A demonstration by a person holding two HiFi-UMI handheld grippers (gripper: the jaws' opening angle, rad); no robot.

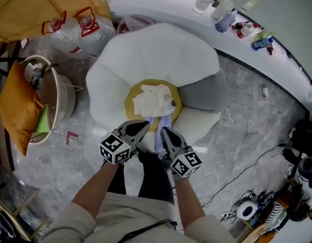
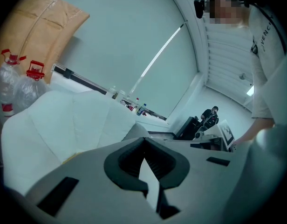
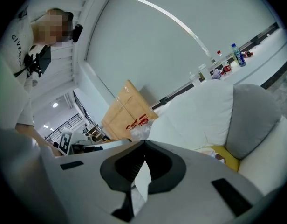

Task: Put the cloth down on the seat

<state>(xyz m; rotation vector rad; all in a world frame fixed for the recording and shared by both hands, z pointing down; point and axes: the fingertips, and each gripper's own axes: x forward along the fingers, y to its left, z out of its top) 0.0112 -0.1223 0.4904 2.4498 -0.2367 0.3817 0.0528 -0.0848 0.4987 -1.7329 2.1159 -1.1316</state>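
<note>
A white petal-shaped chair (image 1: 161, 52) has a round yellow seat (image 1: 129, 103). A pale cloth (image 1: 153, 99) lies crumpled on that seat, and its lavender end (image 1: 162, 127) hangs over the front edge between my two grippers. The left gripper (image 1: 144, 125) and the right gripper (image 1: 163, 131) stand close together at the seat's front. In the left gripper view the gripper (image 2: 144, 141) is shut on a strip of the cloth (image 2: 149, 171). In the right gripper view the gripper (image 3: 144, 144) is likewise shut on a fold of the cloth (image 3: 141, 181).
A grey cushion (image 1: 199, 92) rests on the chair's right side. At the left are an orange cushion (image 1: 16, 108), a round basket table (image 1: 57, 97) and water jugs (image 1: 70, 29). Bottles (image 1: 224, 9) stand on the white ledge behind. Cables (image 1: 247, 171) run across the marble floor at the right.
</note>
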